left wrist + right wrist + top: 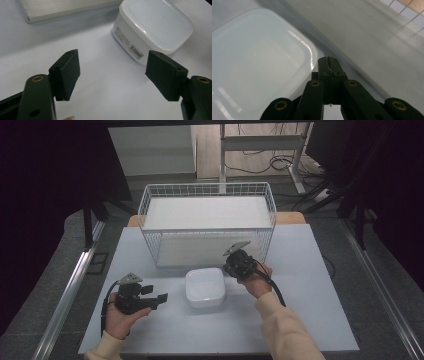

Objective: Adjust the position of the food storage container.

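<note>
While the white lidded container (205, 287) sat near the middle of the pale table (310, 320), just in front of the wire basket (207, 222), the left gripper (161, 298) hovered at its left with jaws spread wide, bare tabletop between them and the box's labelled side. The right gripper (329, 65) had its jaws pressed together, empty, poised just beside the container's right rear corner. Open surface lay toward the near edge and both side edges of the table.
</note>
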Motion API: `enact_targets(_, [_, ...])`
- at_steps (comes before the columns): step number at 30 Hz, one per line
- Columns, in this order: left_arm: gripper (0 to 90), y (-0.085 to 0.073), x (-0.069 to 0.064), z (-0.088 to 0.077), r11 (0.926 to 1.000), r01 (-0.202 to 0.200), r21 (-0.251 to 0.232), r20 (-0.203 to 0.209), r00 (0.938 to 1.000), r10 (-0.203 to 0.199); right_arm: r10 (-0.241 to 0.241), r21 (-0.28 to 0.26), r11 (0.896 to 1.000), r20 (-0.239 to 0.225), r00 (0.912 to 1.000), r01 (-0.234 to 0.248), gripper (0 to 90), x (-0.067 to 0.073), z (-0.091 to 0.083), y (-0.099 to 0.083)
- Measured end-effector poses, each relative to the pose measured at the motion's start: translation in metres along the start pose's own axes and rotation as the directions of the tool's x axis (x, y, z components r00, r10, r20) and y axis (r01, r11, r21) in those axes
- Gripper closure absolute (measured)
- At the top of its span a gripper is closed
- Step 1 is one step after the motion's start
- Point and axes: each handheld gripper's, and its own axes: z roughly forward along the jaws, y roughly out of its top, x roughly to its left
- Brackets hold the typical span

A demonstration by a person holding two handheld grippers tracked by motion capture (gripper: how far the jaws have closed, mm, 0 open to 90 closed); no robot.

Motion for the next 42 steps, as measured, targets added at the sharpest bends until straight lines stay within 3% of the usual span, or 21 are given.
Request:
enact_targets(4, [26.7, 0.000, 0.002, -0.001, 1.0000, 0.005, -0.005, 0.003, 1.0000, -0.005, -0.060, 0.017, 0.998, 0.007, 0.9982, 0.060, 89.9, -0.001, 0.019, 0.015])
enact_targets(10, [26.7, 0.000, 0.002, -0.001, 1.0000, 0.004, -0.006, 0.005, 1.0000, -0.004, -0.081, 0.027, 0.996, -0.017, 0.9966, 0.081, 89.9, -0.003, 0.032, 0.021])
enact_targets(15, [26.7, 0.000, 0.002, -0.001, 1.0000, 0.004, -0.002, 0.004, 1.0000, -0.004, -0.091, 0.021, 0.996, -0.030, 0.9954, 0.092, 89.9, -0.002, 0.031, 0.021])
enact_targets(20, [26.7, 0.000, 0.001, 0.001, 1.0000, 0.002, 0.002, 0.002, 1.0000, -0.002, -0.134, 0.030, 0.990, -0.025, 0.9907, 0.134, 89.9, 0.000, 0.026, 0.021])
enact_targets(31, [26.6, 0.000, 0.002, 0.001, 1.0000, 0.001, 0.003, 0.001, 1.0000, -0.001, -0.176, 0.058, 0.983, -0.006, 0.9844, 0.176, 90.0, 0.000, 0.036, 0.023])
enact_targets(42, [26.6, 0.000, 0.002, 0.002, 1.0000, 0.001, 0.007, -0.001, 1.0000, -0.001, -0.228, 0.097, 0.968, -0.041, 0.9729, 0.231, 90.0, 0.016, 0.028, 0.009])
